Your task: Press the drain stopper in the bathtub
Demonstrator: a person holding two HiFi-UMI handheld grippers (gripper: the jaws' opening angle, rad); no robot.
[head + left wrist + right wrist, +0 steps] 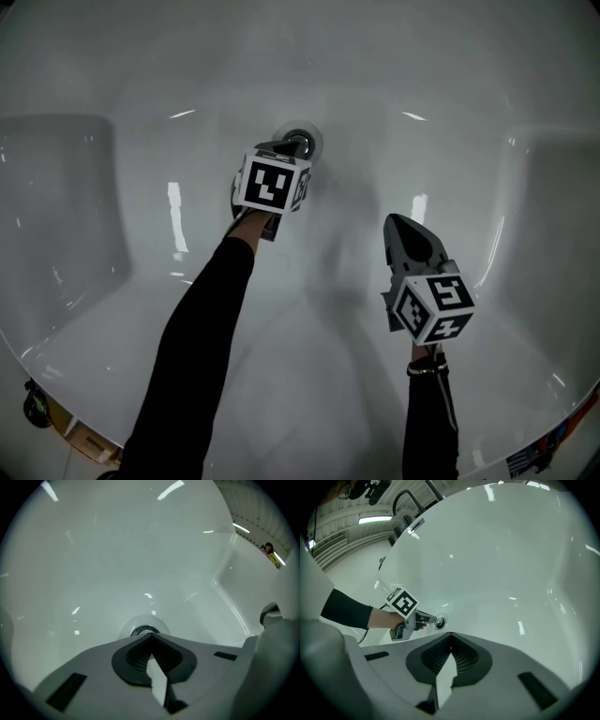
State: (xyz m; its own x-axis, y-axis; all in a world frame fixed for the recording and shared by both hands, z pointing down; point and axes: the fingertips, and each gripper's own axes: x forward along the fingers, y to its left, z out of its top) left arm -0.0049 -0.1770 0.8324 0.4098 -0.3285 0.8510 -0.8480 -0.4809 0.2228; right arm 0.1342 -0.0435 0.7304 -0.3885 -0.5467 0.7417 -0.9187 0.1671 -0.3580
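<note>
Left gripper [285, 152]: jaws closed tip to tip with nothing between them, nose pointed down at the drain stopper [302, 142]. From the right gripper view its tip [431, 620] meets the near edge of the stopper [439, 622]; actual contact cannot be confirmed. The left gripper view shows the same closed tip [151, 637] covering the near part of the stopper [143, 630], with the chrome ring just beyond it.

The stopper sits in the floor of the white bathtub [300, 56], close to the foot of the far wall. Bare floor surrounds it on all sides.

Right gripper [397, 223]: jaws also closed and empty [450, 637], held over open floor, well apart from the drain and to its right, nose pointing toward the far wall.

Edges: a recessed ledge [56, 187] rises on the left side and a matching ledge [562, 187] on the right; both grippers stand well clear of them. A black sleeve [192, 356] runs from the near rim to the left gripper, crossing the floor without touching the side walls.
</note>
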